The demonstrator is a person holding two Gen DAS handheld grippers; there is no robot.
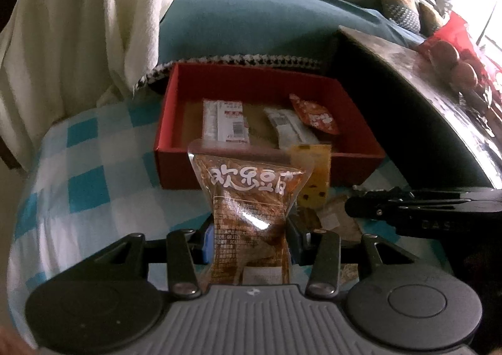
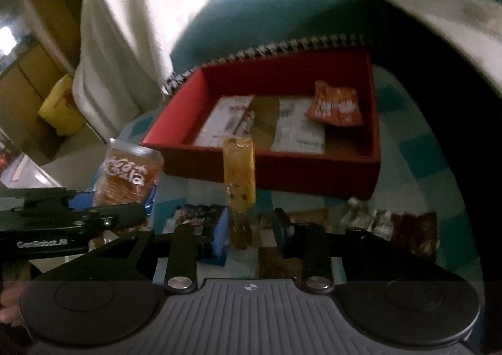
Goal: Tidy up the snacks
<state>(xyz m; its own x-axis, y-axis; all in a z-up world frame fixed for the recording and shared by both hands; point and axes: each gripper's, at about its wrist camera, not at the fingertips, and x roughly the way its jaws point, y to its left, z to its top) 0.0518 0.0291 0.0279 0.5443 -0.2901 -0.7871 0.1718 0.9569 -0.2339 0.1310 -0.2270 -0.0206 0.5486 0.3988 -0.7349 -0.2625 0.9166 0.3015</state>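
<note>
Left gripper: the left gripper (image 1: 249, 242) pinches a clear plastic snack bag with brown strips inside and white writing on it (image 1: 251, 198). The pads squeeze the bag's middle, so it looks like a bow. The bag stands up in the air, in front of the box.

Right gripper: the right gripper (image 2: 252, 235) pinches a thin yellow-orange snack packet with dark dots (image 2: 239, 179) at its lower end. The packet sticks up tall and floppy. One blue pad (image 2: 219, 234) sits right by it; the dark pad on the other side looks a bit apart, so the hold may be light.

Box: the red cardboard box with low walls (image 1: 175, 135) sits on the blue and white checked cloth (image 1: 81, 166). Inside lie two white flat packets (image 1: 224, 121) and one small orange packet with white writing (image 1: 315, 113). There is room left in the middle.

Still on the cloth: some brown snack packets (image 2: 417, 229) lie near the front, not in the box yet.

What could go wrong: the tall yellow packet may slip out and fall on the cloth, because it is held only at the bottom. The two grippers are close side by side, so they may bump. A bag may catch on the box's front wall if it comes in too low.
</note>
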